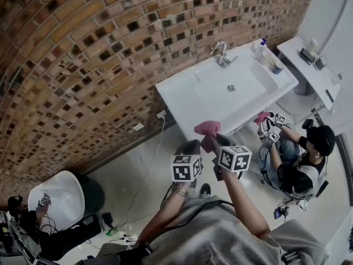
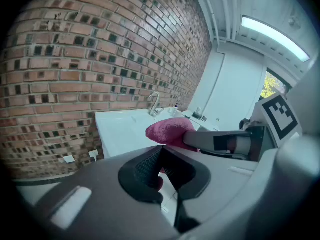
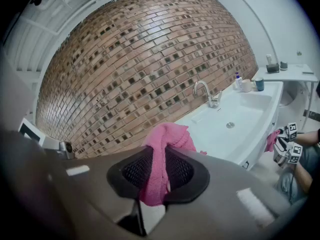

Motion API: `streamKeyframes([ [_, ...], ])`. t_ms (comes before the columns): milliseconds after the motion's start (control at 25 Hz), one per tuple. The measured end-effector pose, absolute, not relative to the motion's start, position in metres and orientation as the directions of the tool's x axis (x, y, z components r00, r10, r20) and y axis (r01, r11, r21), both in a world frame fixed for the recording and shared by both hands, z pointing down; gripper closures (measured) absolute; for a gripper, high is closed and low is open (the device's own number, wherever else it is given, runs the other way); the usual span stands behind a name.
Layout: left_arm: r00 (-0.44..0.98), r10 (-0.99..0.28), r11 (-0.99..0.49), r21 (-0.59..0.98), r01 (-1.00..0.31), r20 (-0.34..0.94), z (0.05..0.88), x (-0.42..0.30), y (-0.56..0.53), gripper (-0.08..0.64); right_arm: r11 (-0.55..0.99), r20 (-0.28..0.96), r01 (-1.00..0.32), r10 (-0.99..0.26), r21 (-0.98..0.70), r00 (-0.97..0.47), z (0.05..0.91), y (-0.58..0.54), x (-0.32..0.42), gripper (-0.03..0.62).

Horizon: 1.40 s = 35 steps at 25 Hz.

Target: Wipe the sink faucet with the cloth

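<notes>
A pink cloth (image 1: 207, 128) (image 3: 167, 139) is pinched in my right gripper (image 1: 215, 141) (image 3: 161, 171), bunched above the jaws with a tail hanging below. The chrome faucet (image 1: 222, 53) (image 3: 205, 91) (image 2: 154, 103) stands at the back of the white sink (image 1: 182, 93) (image 3: 250, 109), against the brick wall. Both grippers hang in the air in front of the sink's near edge, well short of the faucet. My left gripper (image 1: 191, 147) (image 2: 159, 166) sits just left of the right one; its pads look closed with nothing held. In the left gripper view the cloth (image 2: 169, 132) shows past the jaws.
Bottles (image 1: 260, 47) and a cup (image 1: 278, 67) stand at the sink's right end. A person (image 1: 300, 159) sits on the floor to the right holding marked grippers and another pink cloth (image 1: 262, 116). A white basin (image 1: 55, 197) and cables lie at lower left.
</notes>
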<state>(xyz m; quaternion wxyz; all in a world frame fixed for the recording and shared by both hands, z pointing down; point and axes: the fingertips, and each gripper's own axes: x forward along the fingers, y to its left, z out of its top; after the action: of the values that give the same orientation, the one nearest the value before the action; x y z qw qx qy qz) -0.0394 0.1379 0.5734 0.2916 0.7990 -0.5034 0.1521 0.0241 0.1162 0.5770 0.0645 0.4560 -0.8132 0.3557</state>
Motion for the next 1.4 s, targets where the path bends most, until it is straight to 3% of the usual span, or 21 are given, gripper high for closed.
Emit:
streamKeyframes([
  [240, 0.467, -0.705, -0.333, 0.334, -0.882, 0.534, 0.586, -0.052, 0.056, 0.541, 0.301, 0.462, -0.792, -0.681, -0.531, -0.568, 0.595, 0.043, 0.014, 0.522],
  [520, 0.515, -0.717, -0.395, 0.336, -0.855, 0.469, 0.550, -0.054, -0.064, 0.540, 0.242, 0.404, -0.827, -0.781, -0.508, -0.477, 0.550, -0.058, 0.033, 0.523],
  [680, 0.549, -0.683, -0.418, 0.359, -0.835, 0.482, 0.556, -0.039, -0.088, 0.541, 0.188, 0.451, -0.834, -0.769, -0.518, -0.453, 0.572, -0.081, 0.044, 0.522],
  [880, 0.523, -0.682, -0.388, 0.353, -0.851, 0.512, 0.573, -0.037, -0.119, 0.540, 0.094, 0.425, -0.817, -0.817, -0.568, -0.390, 0.584, -0.164, 0.097, 0.523],
  [1120, 0.398, -0.744, -0.272, 0.300, -0.914, 0.537, 0.568, -0.076, -0.151, 0.540, 0.041, 0.275, -0.757, -0.918, -0.652, -0.286, 0.569, -0.335, 0.197, 0.522],
  [1400, 0.295, -0.763, -0.169, 0.263, -0.950, 0.576, 0.575, -0.106, -0.163, 0.541, -0.109, 0.568, -0.794, -0.756, -0.598, -0.325, 0.704, -0.439, 0.215, 0.522],
])
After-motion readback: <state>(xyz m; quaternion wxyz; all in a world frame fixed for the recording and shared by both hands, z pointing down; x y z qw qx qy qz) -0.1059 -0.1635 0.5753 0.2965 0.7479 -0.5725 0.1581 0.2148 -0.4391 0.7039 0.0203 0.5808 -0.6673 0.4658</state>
